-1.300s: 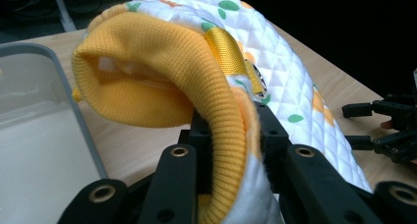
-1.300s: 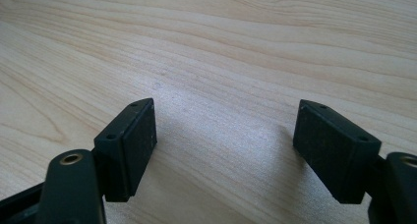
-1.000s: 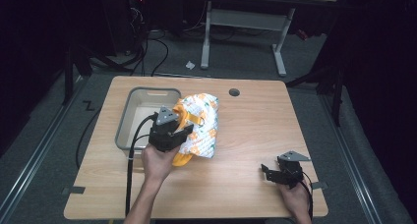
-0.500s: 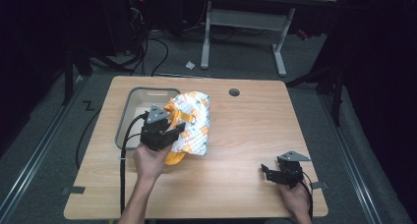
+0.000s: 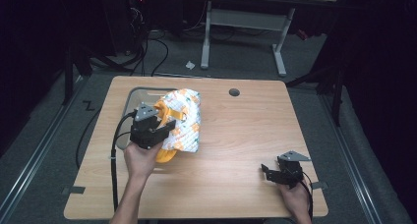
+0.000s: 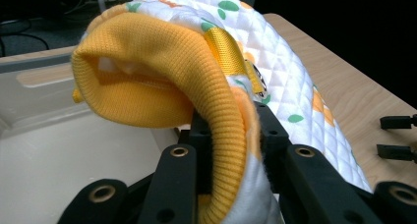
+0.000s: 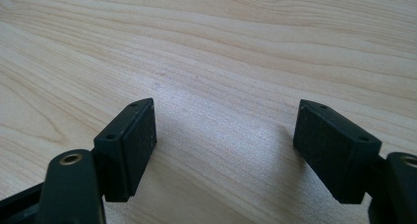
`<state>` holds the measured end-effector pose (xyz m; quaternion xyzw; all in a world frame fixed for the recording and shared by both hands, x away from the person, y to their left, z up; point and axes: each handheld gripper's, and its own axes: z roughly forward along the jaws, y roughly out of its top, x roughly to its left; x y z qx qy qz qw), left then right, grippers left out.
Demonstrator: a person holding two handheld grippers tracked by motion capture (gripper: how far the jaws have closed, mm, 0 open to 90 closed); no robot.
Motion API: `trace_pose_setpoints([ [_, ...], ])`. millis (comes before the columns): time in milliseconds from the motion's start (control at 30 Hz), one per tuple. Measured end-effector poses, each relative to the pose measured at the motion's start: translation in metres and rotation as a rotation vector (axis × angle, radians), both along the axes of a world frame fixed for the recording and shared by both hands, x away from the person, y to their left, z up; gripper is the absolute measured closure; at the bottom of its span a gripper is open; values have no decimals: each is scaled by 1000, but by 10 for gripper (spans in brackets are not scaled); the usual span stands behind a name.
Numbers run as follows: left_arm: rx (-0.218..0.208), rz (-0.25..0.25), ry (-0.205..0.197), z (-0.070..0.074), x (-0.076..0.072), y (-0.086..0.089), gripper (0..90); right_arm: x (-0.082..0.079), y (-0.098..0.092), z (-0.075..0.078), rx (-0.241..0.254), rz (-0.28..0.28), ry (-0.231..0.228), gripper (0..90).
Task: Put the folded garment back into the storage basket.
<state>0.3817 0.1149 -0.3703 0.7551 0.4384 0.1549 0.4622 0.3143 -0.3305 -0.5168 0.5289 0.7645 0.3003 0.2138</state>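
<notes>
The garment [image 5: 183,120] is quilted white cloth with a diamond stitch, printed with orange flowers and small green leaves; its edge is a thick band of yellow rib knit [image 6: 162,76], rolled over on itself, and a strip of yellow woven webbing [image 6: 225,49] runs across the quilting beside it. A small dark tag sits at the end of the webbing, its writing too small to read, and a few orange letters show at the top of the cloth in the left gripper view, cut off by the frame. The left gripper [image 5: 148,130] has its jaws clamped on the ribbed edge — the knit and a fold of white lining are pinched between the two black pads. The garment is held up above the left part of the desk [image 5: 236,135], its far end drooping over the near right corner of the bin [image 5: 134,95].

The bin is a shallow rectangular tub of pale, smooth plastic with rounded corners; the part of its floor seen under the cloth is bare.

The desk is light wood-grain laminate with a round cable hole [image 5: 234,92] near its far edge. The right gripper [image 5: 275,174] rests low near the right front corner, well apart from the garment, its jaws wide apart with nothing but bare wood between them — the flat black pads [image 7: 140,135] hover just over the surface.
</notes>
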Motion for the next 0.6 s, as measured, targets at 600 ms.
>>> trace_pose_setpoints([
  [600,10,53,8,-1,7,28,746,0,0,0,0,-2,0,246],
])
